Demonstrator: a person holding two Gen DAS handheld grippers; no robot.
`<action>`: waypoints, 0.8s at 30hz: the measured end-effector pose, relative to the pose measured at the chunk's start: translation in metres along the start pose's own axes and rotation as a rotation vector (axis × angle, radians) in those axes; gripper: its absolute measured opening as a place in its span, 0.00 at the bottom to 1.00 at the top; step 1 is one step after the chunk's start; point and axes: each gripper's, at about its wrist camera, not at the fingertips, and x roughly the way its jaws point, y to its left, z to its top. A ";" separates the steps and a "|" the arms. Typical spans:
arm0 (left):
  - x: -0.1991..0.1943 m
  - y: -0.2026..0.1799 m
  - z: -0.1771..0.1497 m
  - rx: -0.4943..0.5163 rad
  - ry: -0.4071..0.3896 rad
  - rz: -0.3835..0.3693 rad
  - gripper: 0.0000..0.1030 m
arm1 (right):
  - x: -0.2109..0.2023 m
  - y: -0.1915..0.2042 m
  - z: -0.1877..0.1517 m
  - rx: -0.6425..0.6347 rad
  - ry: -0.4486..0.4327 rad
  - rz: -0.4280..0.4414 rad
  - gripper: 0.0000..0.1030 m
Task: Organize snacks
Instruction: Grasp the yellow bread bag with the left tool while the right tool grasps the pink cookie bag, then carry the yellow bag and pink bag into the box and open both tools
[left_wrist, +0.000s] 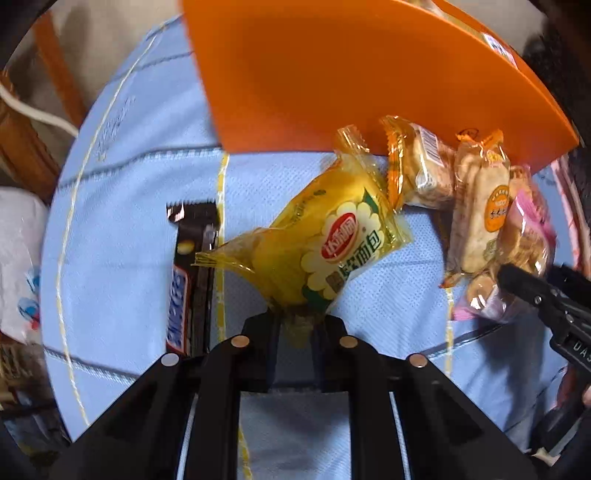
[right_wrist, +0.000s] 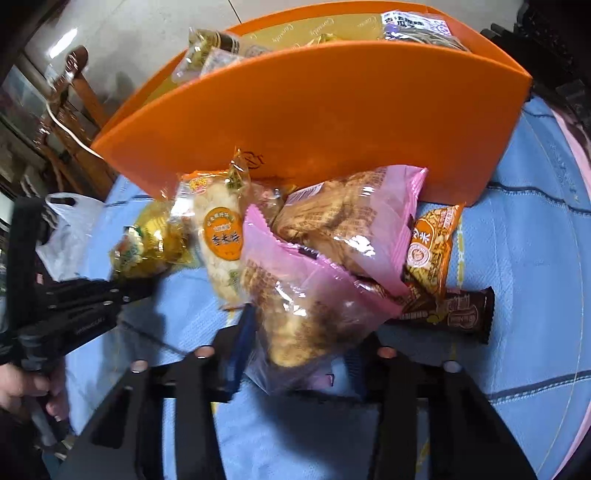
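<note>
A yellow bread packet (left_wrist: 332, 243) lies on the blue cloth, and my left gripper (left_wrist: 297, 325) is shut on its near end seal. In the right wrist view the same packet (right_wrist: 151, 240) shows at the left with the left gripper (right_wrist: 122, 291) at it. My right gripper (right_wrist: 306, 354) is shut on a pink-and-clear bag of biscuits (right_wrist: 306, 295), whose lower end sits between the fingers. From the left wrist view, the right gripper (left_wrist: 532, 291) reaches that bag (left_wrist: 517, 251) from the right. Behind the pile stands an orange box (right_wrist: 314, 110) holding several snacks.
A Snickers bar (left_wrist: 181, 295) lies left of the yellow packet. Orange rice-cracker packs (left_wrist: 417, 170), a second pink bag (right_wrist: 354, 218), an orange packet (right_wrist: 432, 251) and a brown bar (right_wrist: 454, 310) crowd the box's front. A white plastic bag (right_wrist: 62, 236) sits at the table's left edge.
</note>
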 end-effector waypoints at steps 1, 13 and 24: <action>0.000 0.004 -0.002 -0.019 0.002 -0.020 0.12 | -0.008 -0.002 -0.002 0.003 -0.008 0.016 0.37; -0.054 -0.002 -0.023 -0.045 -0.084 -0.150 0.11 | -0.087 -0.015 -0.017 -0.001 -0.121 0.107 0.35; -0.084 -0.009 -0.021 -0.021 -0.135 -0.125 0.11 | -0.114 -0.018 -0.011 -0.014 -0.170 0.123 0.35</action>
